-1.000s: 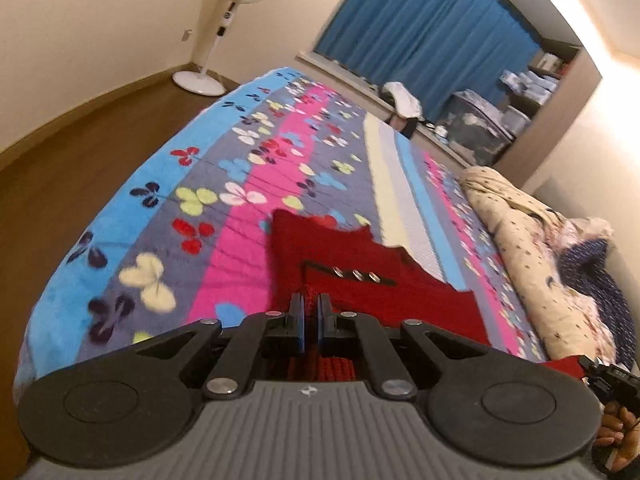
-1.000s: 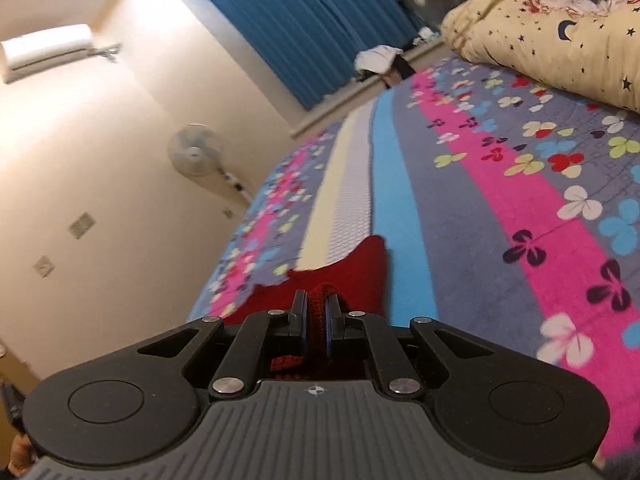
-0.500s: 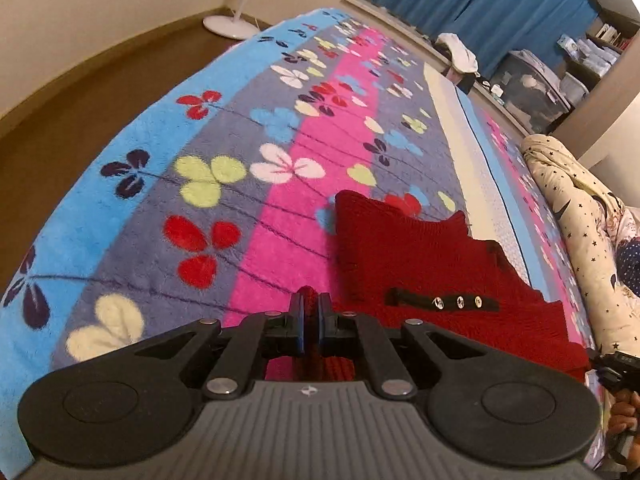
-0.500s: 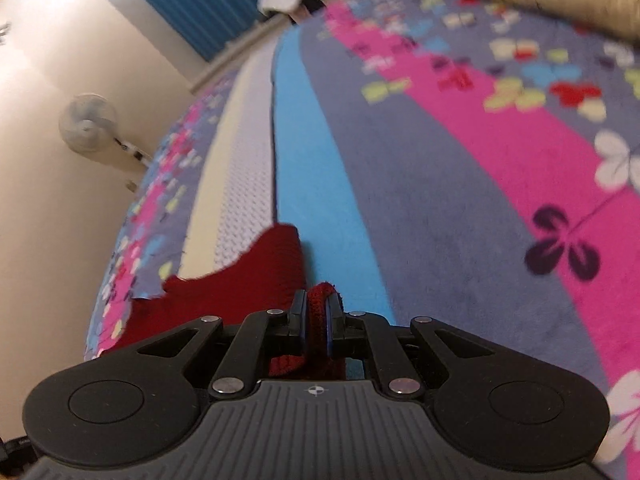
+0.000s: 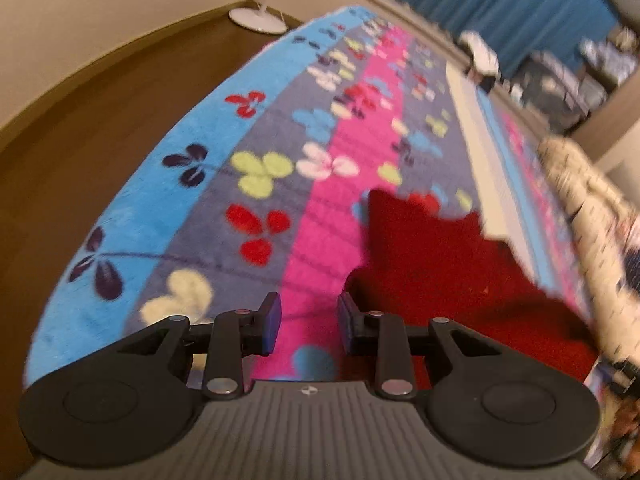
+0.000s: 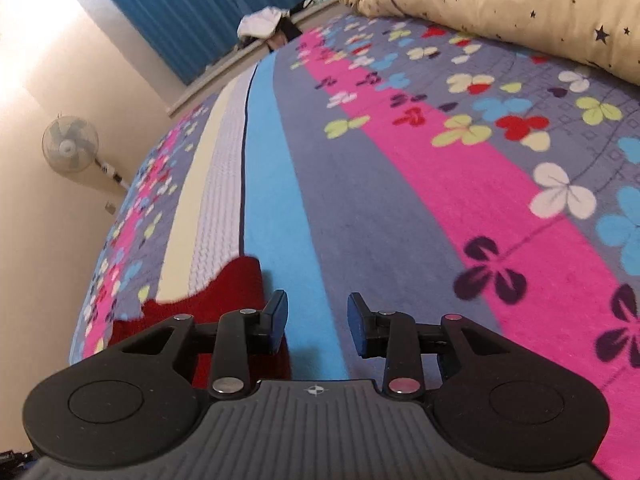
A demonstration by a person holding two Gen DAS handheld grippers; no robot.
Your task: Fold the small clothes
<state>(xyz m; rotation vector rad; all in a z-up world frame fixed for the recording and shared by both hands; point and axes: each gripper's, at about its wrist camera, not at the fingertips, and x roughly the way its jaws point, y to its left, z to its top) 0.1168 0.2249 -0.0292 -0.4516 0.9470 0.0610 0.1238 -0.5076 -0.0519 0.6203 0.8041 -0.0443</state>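
A red knitted garment [image 5: 444, 276] lies flat on the striped flower blanket [image 5: 256, 168], right of centre in the left wrist view. My left gripper [image 5: 308, 322] hangs just off the garment's left edge. Its jaws are opening and only pink blanket shows between them. In the right wrist view the red garment [image 6: 232, 300] lies at the lower left, partly behind the left finger. My right gripper [image 6: 318, 322] is just right of it, over the blue stripe of the blanket [image 6: 400, 208]. Its jaws are opening too, with nothing between them.
A cream star-print duvet [image 6: 500, 4] is bunched along one side of the bed. A standing fan [image 6: 72, 148] is by the wall, its base [image 5: 256, 20] on the brown floor [image 5: 80, 128]. Blue curtains [image 5: 500, 4] and storage boxes lie beyond the bed.
Both grippers were shut on red knit fabric and have let it go; their jaws now stand apart. Both have moved down closer to the blanket, and the garment lies flat.
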